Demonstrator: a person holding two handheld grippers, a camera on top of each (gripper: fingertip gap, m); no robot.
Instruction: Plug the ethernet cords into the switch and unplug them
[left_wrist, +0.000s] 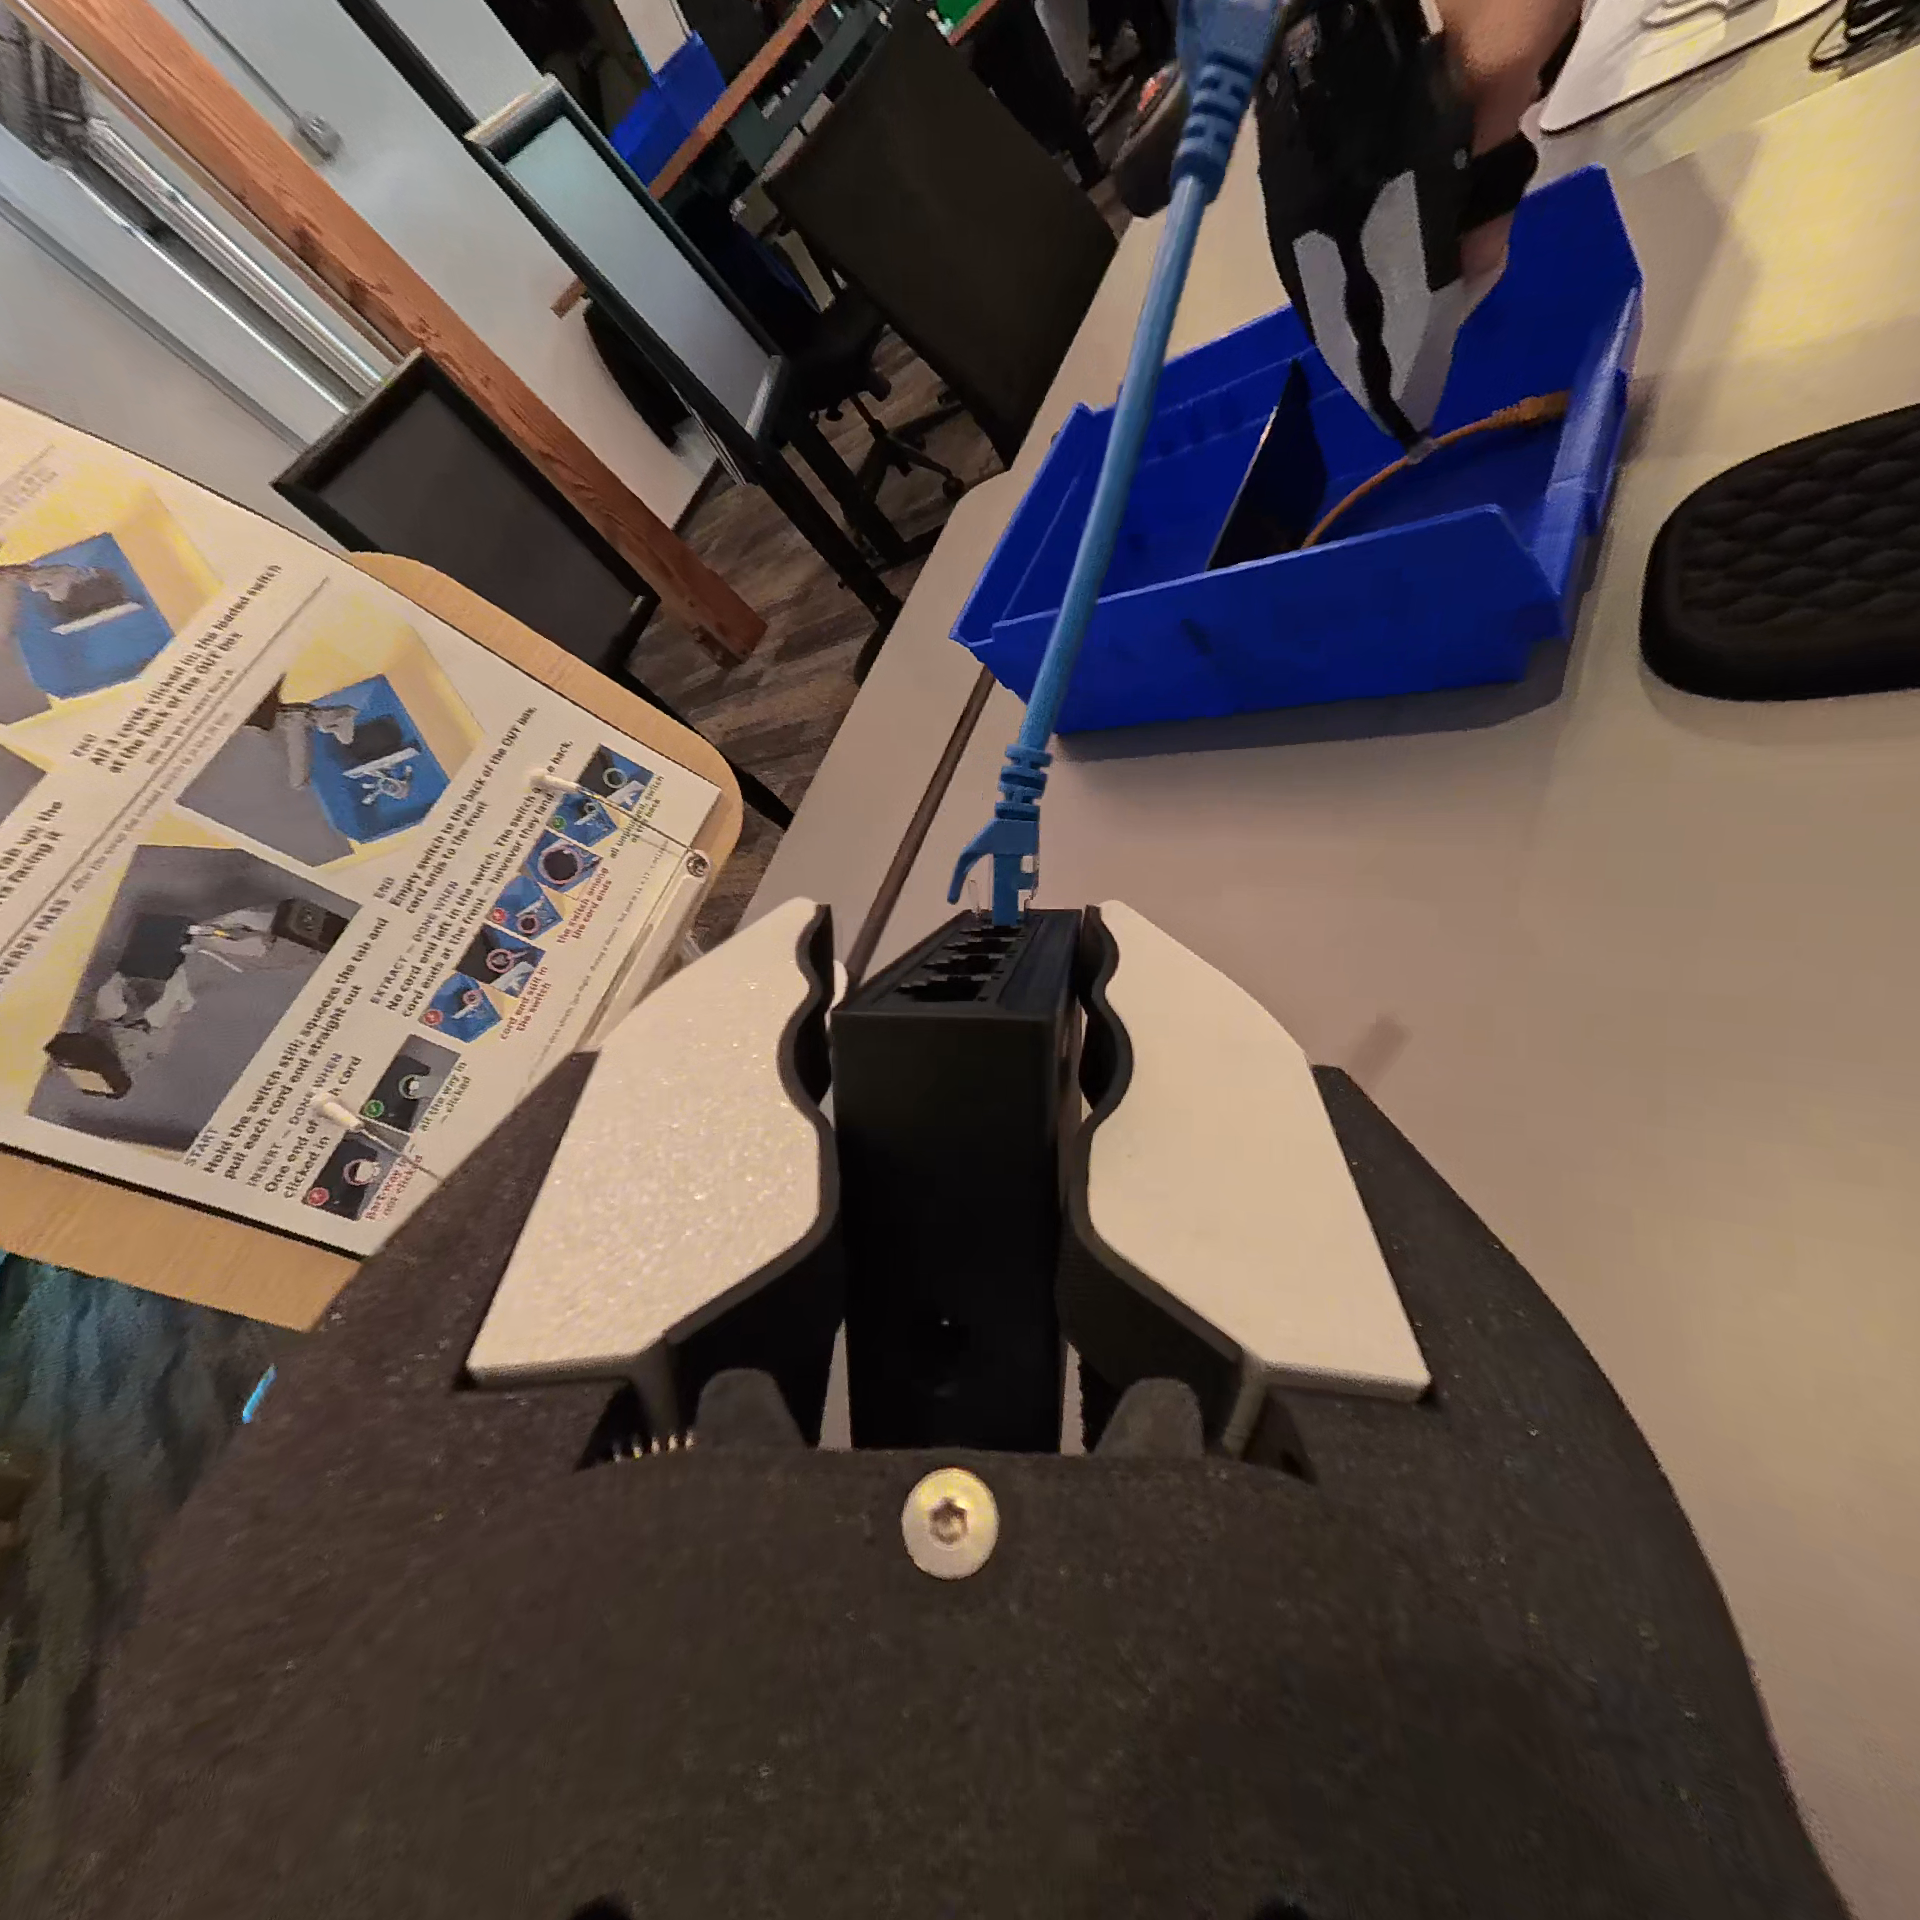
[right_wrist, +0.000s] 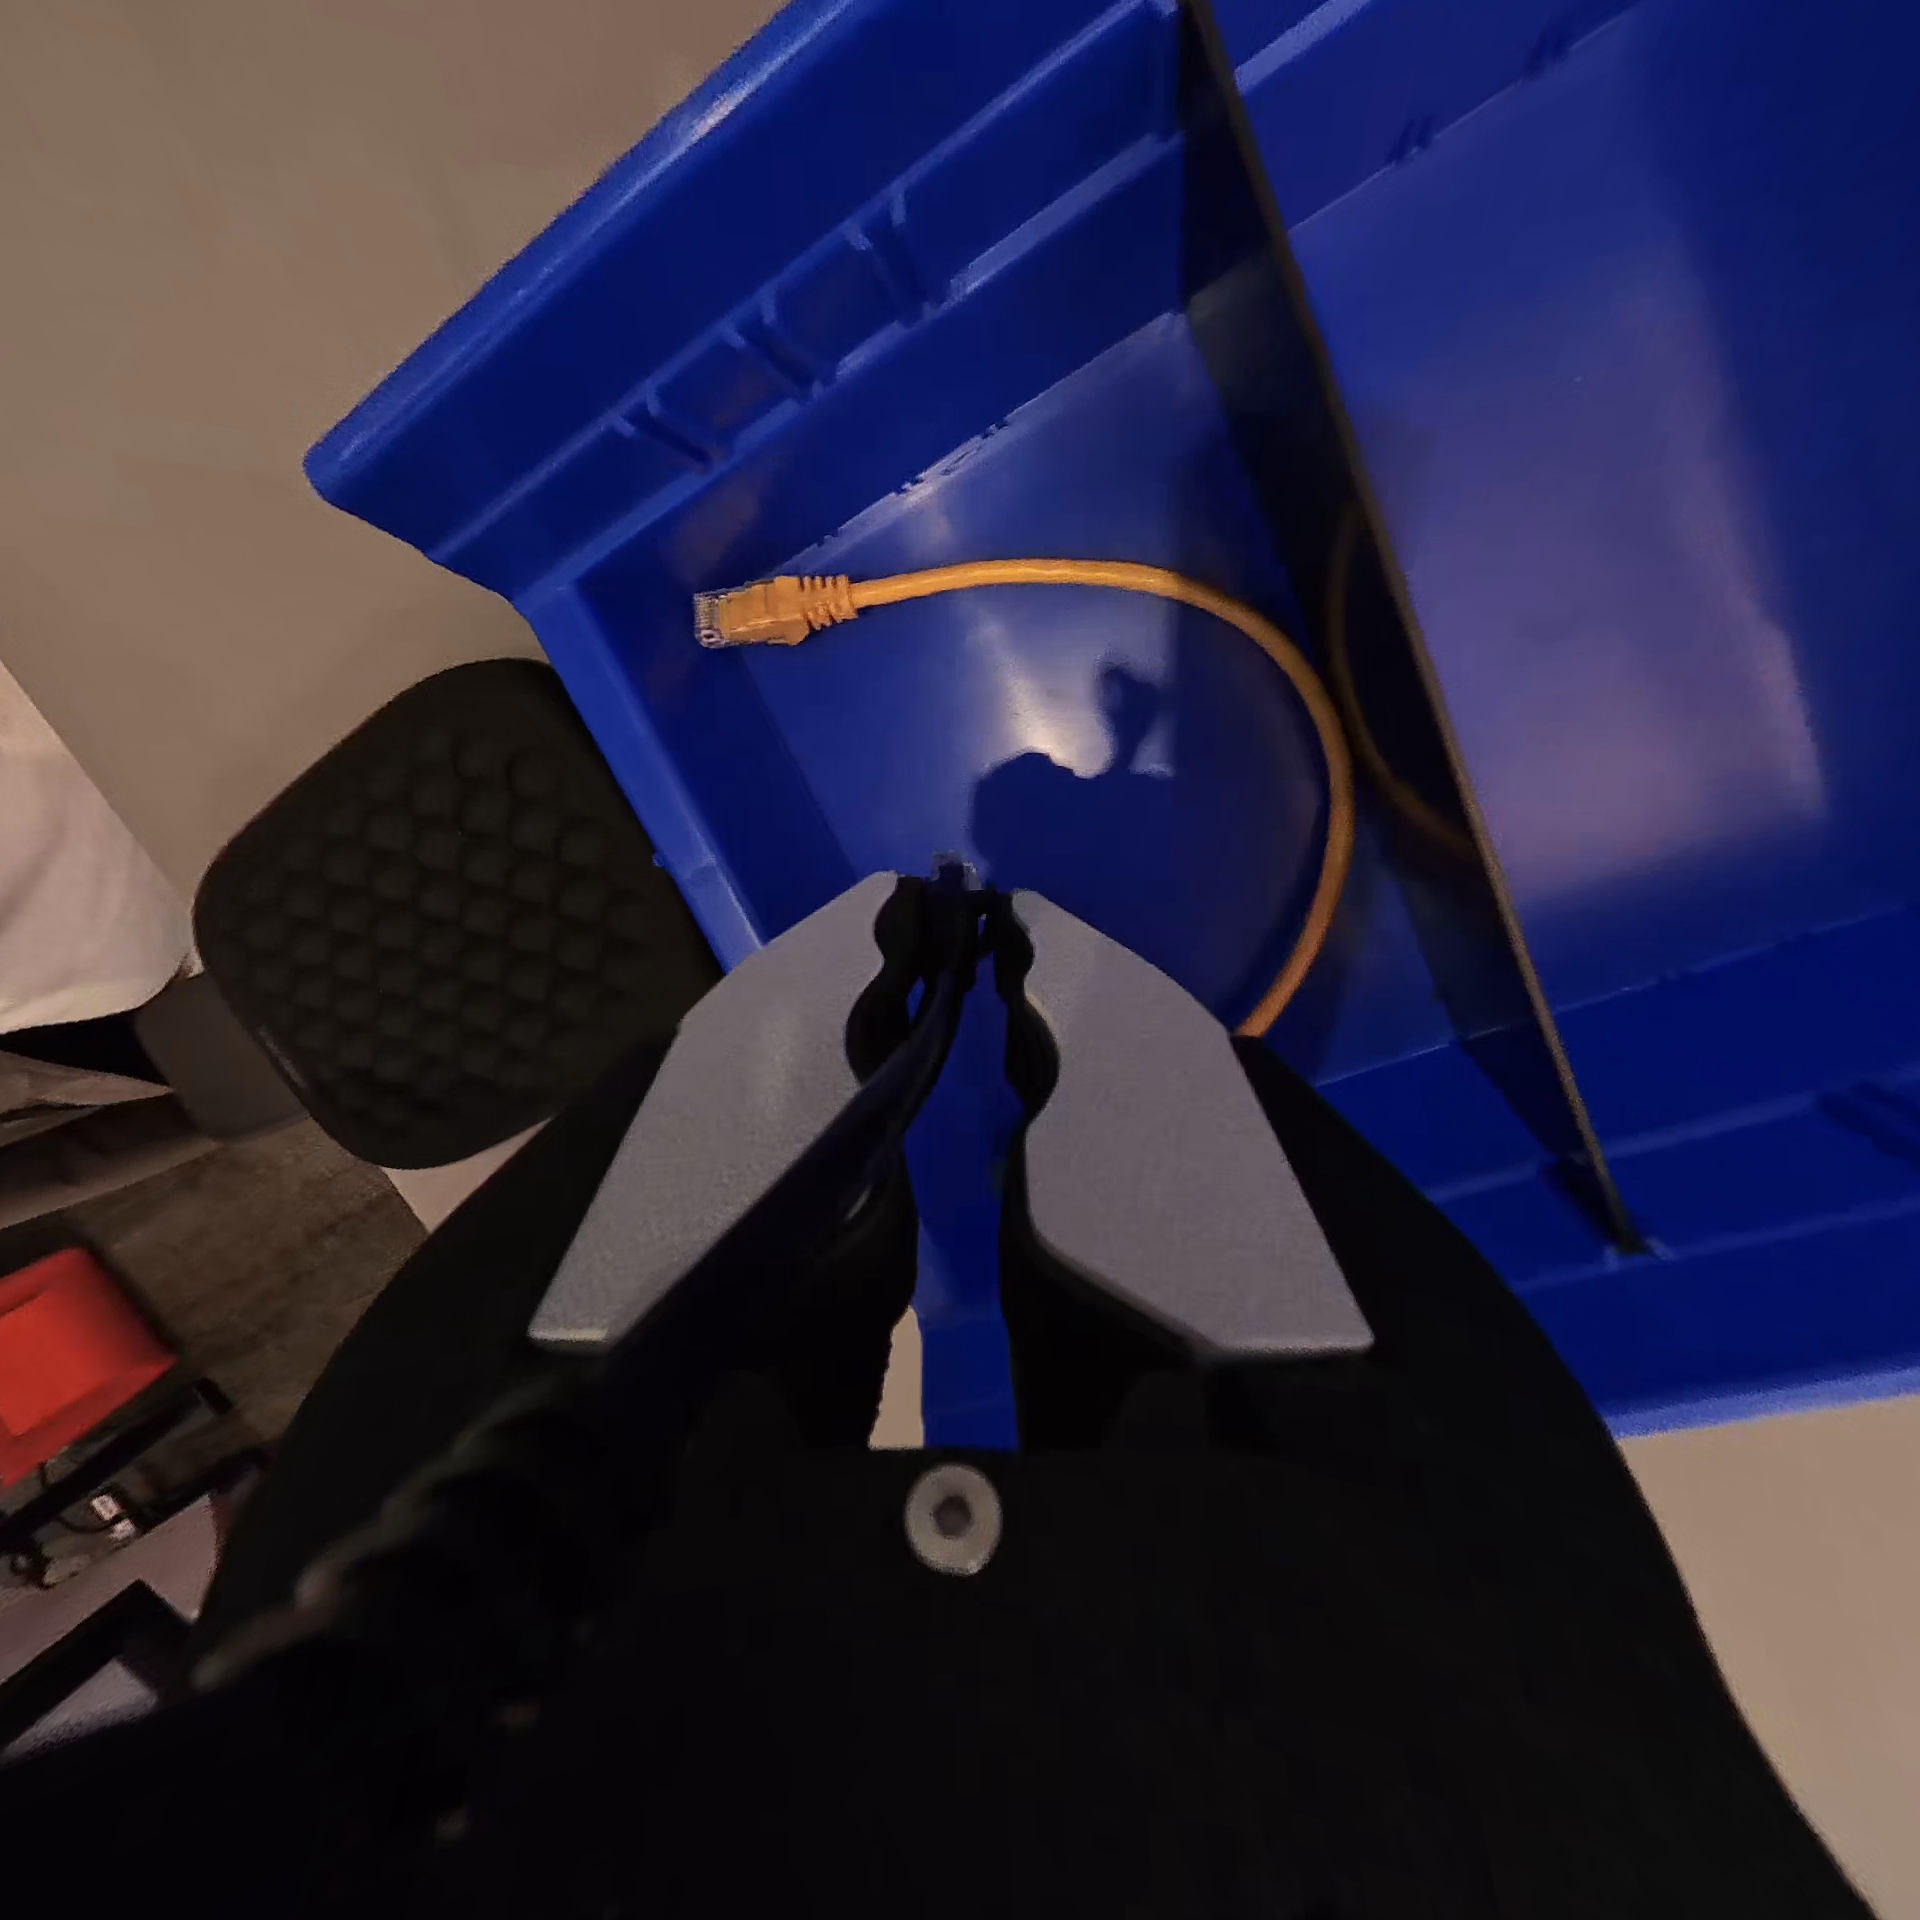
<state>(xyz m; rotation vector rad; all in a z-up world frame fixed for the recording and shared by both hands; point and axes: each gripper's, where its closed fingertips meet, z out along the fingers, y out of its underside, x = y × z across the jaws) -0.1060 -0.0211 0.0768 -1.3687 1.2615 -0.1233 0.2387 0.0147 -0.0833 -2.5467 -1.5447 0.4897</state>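
1. Switch (left_wrist: 951, 1143): it stood on end between the fingers of the left hand-held gripper (left_wrist: 958, 920), which was closed part-way and clamped on its two flat sides, above the pale surface (left_wrist: 1455, 1039), with the port row facing away from the camera.
2. At the switch's far face, a blue cord (left_wrist: 1101, 499) had its plug in one port and ran on out of the top of the frame. Whether it had clicked home cannot be told. The other ports looked empty.
3. Left of the switch lay an illustrated instruction sheet (left_wrist: 312, 883).
4. Beyond the switch and to its right sat a blue bin (left_wrist: 1299, 623), with a black pad (left_wrist: 1797, 561) beside it.
5. Over that bin hung the right hand-held gripper (right_wrist: 951, 894), nearly closed on a dark cord (right_wrist: 935, 997) whose clear plug poked out at its tips.
6. Probably plugging was under way, with a second cord in hand. The next move would need that plug brought to an empty port, lined up, and pushed in while the left grip held firm.
7. Only the right wrist view showed the gripped plug and the whole orange cord (right_wrist: 1091, 574) curled against the divider (right_wrist: 1351, 520). Only the left showed the switch and its ports.
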